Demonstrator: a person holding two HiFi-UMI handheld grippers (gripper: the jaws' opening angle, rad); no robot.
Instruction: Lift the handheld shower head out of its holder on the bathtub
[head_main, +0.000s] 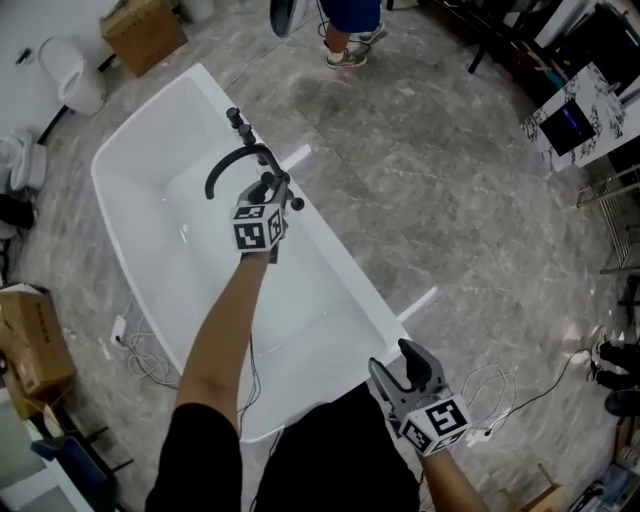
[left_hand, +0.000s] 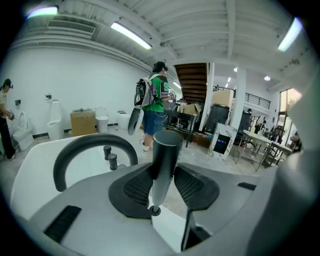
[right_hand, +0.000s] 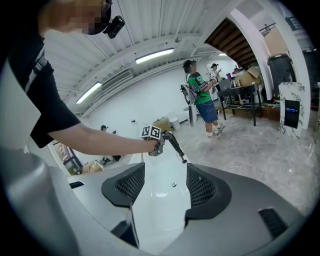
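The handheld shower head is a black rod standing upright between the pads of my left gripper, which is shut on it. In the head view the left gripper holds the shower head above the rim of the white bathtub, right of the black arched spout. The right gripper view shows the shower head slanting down from the left gripper, clear of the tub. My right gripper is open with nothing in it, and it hovers by the tub's near end.
Two black knobs stand on the rim beyond the spout. A person in a green shirt stands past the tub's far end. Cardboard boxes and toilets line the wall. Cables lie on the floor left of the tub.
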